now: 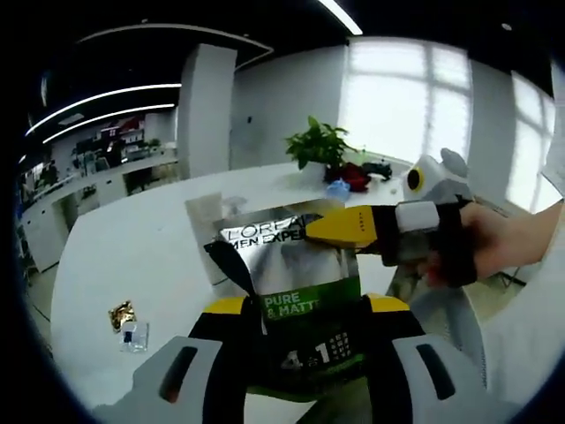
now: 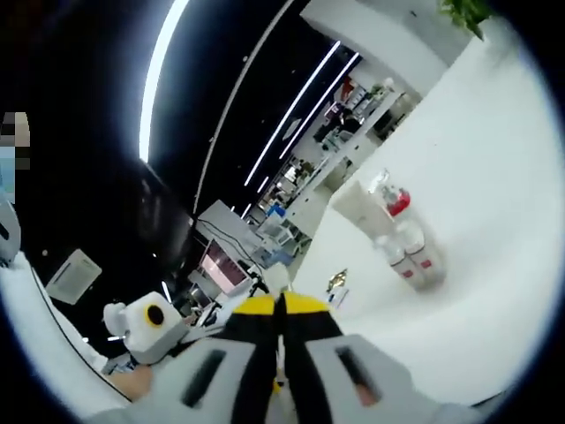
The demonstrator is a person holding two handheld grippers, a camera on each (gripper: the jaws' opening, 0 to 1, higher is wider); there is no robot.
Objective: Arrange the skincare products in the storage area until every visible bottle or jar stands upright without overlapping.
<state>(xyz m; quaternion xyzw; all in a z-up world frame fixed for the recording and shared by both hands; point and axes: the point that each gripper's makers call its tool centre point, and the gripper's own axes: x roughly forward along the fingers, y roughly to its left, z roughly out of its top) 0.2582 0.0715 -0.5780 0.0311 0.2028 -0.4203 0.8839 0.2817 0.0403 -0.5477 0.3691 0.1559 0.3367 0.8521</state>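
Above the white table, a silver and green skincare pouch is held upright between the jaws of the left gripper, which are clenched on its lower part. From the right of the left gripper view, the right gripper is brought in by a hand, and its yellow tips are pressed against the pouch's upper right edge. In the right gripper view, the same jaws are seen closed together with almost no gap; whether a thin edge of the pouch is pinched between them cannot be told. Farther across the table, clear bottles with red labels are seen grouped near a white tube. A small gold wrapper lies on the table, and a potted plant stands at the far edge.
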